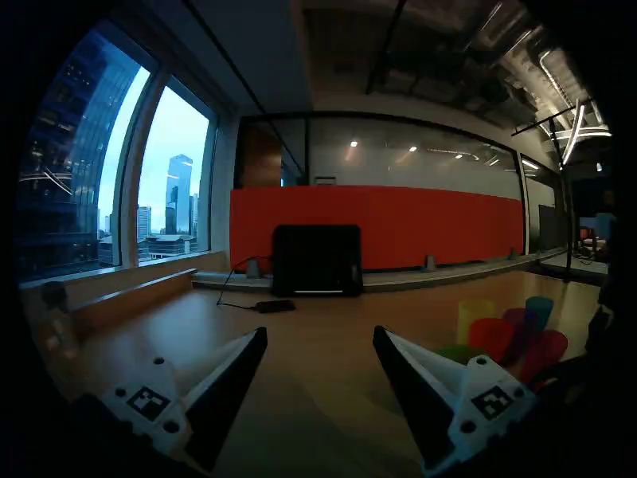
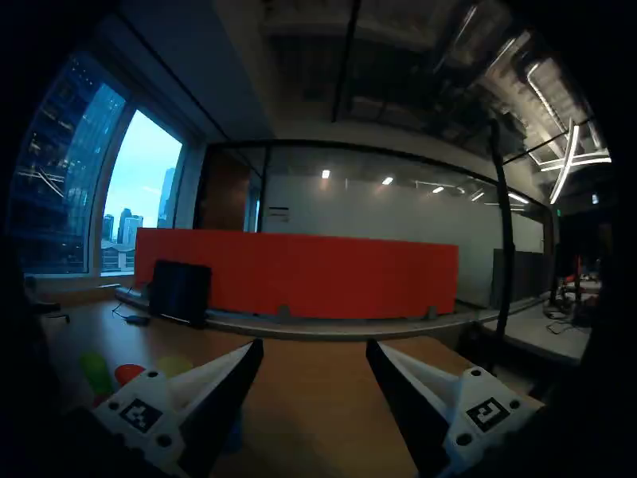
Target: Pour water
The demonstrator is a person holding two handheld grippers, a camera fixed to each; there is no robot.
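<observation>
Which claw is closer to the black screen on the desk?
Left, judging by size. The left claw faces the black screen straight ahead; from the right claw it sits smaller, off to the left.

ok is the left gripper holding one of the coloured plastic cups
No, the left gripper is open and empty; the coloured plastic cups stand apart on the wooden table.

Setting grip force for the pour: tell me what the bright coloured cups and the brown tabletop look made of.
Bright coloured cups: probably plastic, smooth, slightly translucent; the saturated red, yellow and teal walls seem to glow, though dim light leaves it open. Brown tabletop: wood or wood-look laminate, satin; warm even tone with a soft sheen.
</observation>
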